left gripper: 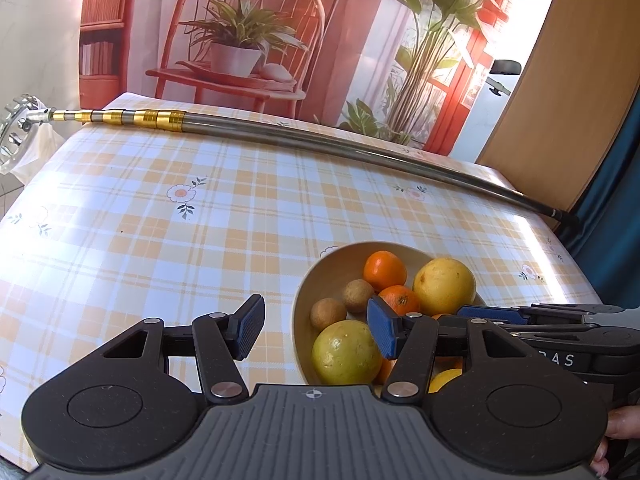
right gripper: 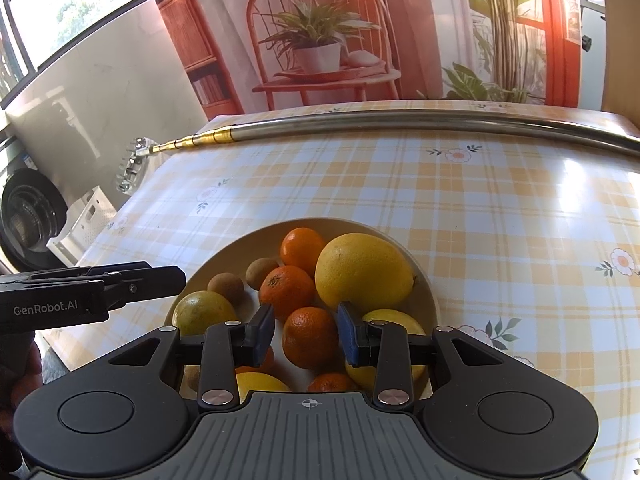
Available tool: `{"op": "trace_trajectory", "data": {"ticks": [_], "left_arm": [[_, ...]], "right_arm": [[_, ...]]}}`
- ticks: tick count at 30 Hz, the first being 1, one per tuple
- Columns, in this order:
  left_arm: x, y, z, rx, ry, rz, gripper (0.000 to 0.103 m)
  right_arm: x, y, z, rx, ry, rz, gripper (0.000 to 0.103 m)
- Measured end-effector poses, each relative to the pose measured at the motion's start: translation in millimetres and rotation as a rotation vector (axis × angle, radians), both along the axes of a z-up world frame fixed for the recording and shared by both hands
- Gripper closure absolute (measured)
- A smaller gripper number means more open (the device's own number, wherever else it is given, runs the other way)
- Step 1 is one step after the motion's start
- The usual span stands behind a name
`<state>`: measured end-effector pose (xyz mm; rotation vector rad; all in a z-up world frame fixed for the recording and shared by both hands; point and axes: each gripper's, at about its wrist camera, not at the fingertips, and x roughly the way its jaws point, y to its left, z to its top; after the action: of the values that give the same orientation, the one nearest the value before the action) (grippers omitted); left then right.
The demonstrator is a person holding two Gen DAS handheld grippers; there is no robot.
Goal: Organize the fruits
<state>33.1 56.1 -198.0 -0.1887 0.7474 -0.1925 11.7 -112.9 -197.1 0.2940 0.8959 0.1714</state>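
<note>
The table [right gripper: 500, 216], with its yellow checked cloth, is slippery-looking, so the bowl [right gripper: 424, 280] could be pushed along it if it is bumped by a gripper. The bowl sits near the front, and the fruit is piled inside it. The big yellow citrus [right gripper: 362, 270] is round and could be rolled out if the fruit beside it is pulled away.

The right gripper [right gripper: 306, 334] is held open over the bowl, with its blue pads on either side of a mandarin [right gripper: 310, 336] — not yet squeezed. If it is shut off-centre, the mandarin could be popped out sideways or squashed. The left gripper [left gripper: 316, 330] is open too, with nothing held, just left of the bowl; one pad could be knocked against the green-yellow fruit [left gripper: 346, 352].

The near fruits are hidden under the gripper bodies, so they cannot all be counted. The small brown fruits [right gripper: 226, 288] cannot be named for sure — maybe kiwis. The long metal pole [left gripper: 320, 144] is cut off at the right.
</note>
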Motion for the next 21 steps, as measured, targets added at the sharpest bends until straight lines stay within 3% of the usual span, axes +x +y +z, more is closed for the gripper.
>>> {"op": "trace_trajectory", "data": {"ticks": [19, 21], "left_arm": [[-3, -2, 2, 0.022, -0.017, 0.000, 0.044], [-5, -3, 5, 0.033, -0.029, -0.002, 0.044]], "right_arm": [[-2, -3, 7, -0.011, -0.020, -0.012, 0.070], [-4, -4, 11, -0.019, -0.034, -0.019, 0.066]]}}
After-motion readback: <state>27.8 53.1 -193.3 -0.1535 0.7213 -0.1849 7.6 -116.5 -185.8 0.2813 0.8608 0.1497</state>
